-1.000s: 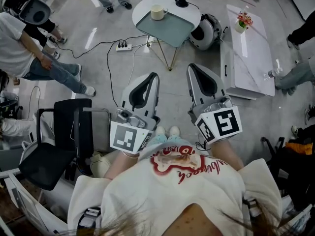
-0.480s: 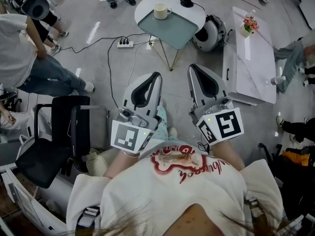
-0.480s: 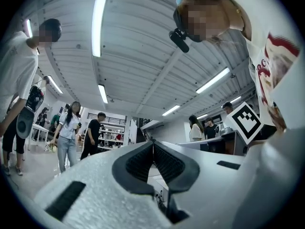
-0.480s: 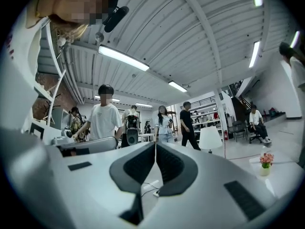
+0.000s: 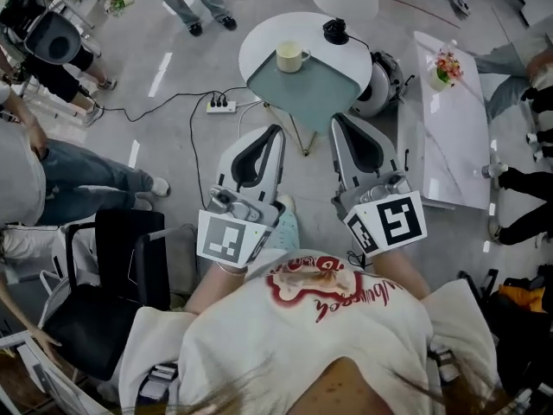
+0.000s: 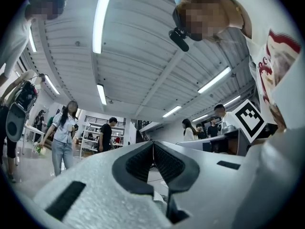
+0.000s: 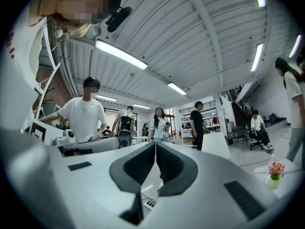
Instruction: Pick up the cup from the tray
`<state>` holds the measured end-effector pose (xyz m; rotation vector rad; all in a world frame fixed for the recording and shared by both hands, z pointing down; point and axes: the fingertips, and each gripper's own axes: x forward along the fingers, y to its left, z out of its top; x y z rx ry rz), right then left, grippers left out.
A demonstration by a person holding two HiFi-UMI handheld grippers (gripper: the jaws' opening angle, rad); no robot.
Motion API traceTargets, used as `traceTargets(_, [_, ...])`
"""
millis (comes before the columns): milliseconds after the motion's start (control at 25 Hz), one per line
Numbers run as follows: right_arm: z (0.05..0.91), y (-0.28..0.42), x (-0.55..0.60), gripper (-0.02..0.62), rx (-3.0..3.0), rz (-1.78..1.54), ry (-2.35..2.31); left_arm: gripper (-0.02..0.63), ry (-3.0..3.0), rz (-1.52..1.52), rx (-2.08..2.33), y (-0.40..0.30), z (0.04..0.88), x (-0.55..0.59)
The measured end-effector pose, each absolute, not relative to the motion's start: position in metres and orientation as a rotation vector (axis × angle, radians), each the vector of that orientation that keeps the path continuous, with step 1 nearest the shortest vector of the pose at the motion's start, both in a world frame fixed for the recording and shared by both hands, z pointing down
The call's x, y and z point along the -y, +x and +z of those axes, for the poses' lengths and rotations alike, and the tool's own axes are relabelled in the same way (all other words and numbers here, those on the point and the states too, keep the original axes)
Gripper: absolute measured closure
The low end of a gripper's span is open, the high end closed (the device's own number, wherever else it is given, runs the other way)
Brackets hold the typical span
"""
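Cup (image 5: 290,57) sits at the far corner of the teal tray (image 5: 318,93) on the round table (image 5: 256,35). My left gripper (image 5: 273,133) and right gripper (image 5: 337,121) hover well short, fingers pressed together, empty. Reaching in like that, I'd likely topple it. It stands upright, long axis vertical, handle toward my right.

Shirt (image 5: 321,285): red lettering across the chest, upside down, too distorted to read.
Other readable text: none.
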<state>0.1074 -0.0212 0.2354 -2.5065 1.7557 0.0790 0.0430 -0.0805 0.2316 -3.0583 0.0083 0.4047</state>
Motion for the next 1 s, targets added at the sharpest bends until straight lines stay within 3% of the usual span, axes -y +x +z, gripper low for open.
traceTargets(320, [0.227, 0.168, 0.094, 0.569, -1.665, 0.056, -2.557, 0.591, -3.07, 0.375, 0.052, 0.104, 0.227, 0.161])
traceTargets(720, [0.257, 0.222, 0.122, 0.569, -1.646, -0.034, -2.599, 0.591, -3.112, 0.343, 0.072, 0.157, 0.24, 0.185])
traceTargets(1000, [0.369, 0.298, 0.152, 0.566, -1.62, -0.204, -2.726, 0.591, -3.147, 0.3, 0.027, 0.18, 0.272, 0.197])
